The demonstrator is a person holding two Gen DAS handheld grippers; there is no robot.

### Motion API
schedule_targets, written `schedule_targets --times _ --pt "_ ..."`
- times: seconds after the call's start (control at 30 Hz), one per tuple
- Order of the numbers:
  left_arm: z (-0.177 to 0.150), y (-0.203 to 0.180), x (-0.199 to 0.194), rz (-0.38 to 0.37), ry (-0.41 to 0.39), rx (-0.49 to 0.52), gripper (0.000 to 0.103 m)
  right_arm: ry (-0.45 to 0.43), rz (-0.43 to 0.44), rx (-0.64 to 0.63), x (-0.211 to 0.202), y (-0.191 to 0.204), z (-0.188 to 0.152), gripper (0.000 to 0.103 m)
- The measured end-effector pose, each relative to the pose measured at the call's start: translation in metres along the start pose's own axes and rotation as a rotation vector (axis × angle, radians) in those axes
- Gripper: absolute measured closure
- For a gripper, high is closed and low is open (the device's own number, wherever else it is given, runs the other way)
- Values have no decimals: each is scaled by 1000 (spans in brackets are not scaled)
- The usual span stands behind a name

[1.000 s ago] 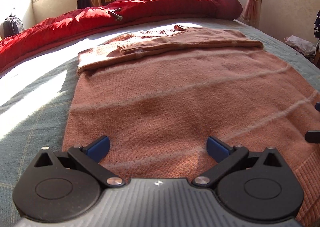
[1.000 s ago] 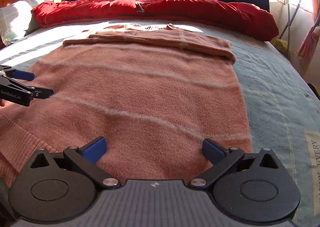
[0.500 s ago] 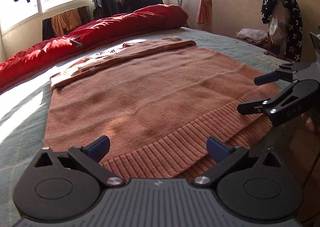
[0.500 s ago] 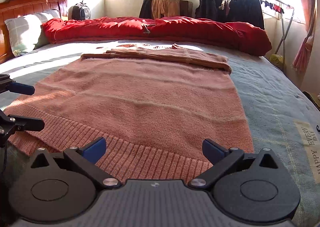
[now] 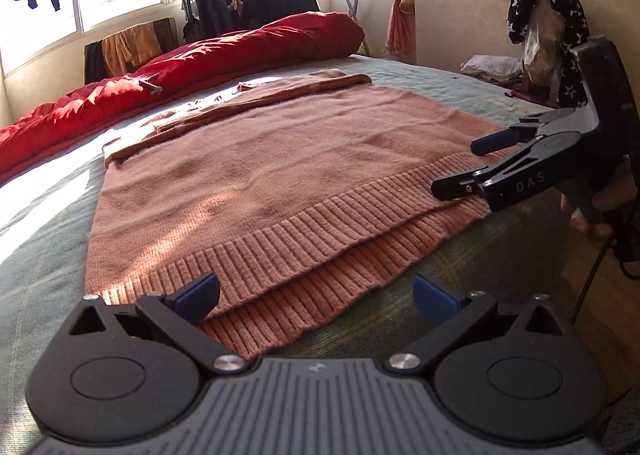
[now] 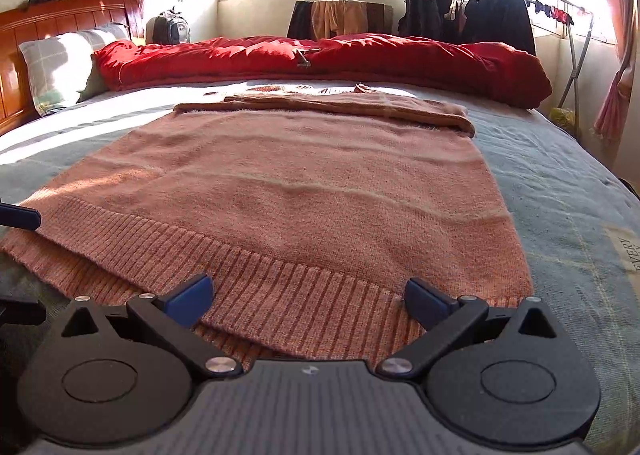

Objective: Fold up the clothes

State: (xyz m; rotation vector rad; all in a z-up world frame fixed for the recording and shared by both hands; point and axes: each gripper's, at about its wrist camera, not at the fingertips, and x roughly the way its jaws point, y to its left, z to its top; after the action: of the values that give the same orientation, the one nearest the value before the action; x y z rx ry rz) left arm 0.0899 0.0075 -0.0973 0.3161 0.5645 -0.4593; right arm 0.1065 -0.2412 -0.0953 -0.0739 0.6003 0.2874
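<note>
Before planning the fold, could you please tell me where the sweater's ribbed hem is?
In both views the hem lies at the bed's near edge, just ahead of both open grippers, opposite the red duvet.

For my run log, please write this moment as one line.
stage: approach hem | sweater: flat on bed, sleeves folded | left gripper: open | right gripper: open

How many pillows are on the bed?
1. The pillow, grey with a check pattern, leans against the wooden headboard at the far left in the right wrist view. The red quilt may hide others.
</note>
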Motion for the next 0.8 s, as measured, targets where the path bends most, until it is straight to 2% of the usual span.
schedule_targets --times 0.13,0.27,0.5,0.6,0.8 --pt "-1 -16 2 98 -20 247 1 4 10 -20 -1 -1 1 0" --pt "-5 -30 5 176 -31 491 1 3 18 -92 -2 1 6 0" --pt "-2 -52 21 226 -81 762 1 -36 28 -254 -5 18 16 0" --pt "1 -63 31 244 -118 820 1 -67 57 -294 -9 26 21 0" --pt "7 -58 35 262 -150 750 1 -130 178 -375 -21 44 26 0"
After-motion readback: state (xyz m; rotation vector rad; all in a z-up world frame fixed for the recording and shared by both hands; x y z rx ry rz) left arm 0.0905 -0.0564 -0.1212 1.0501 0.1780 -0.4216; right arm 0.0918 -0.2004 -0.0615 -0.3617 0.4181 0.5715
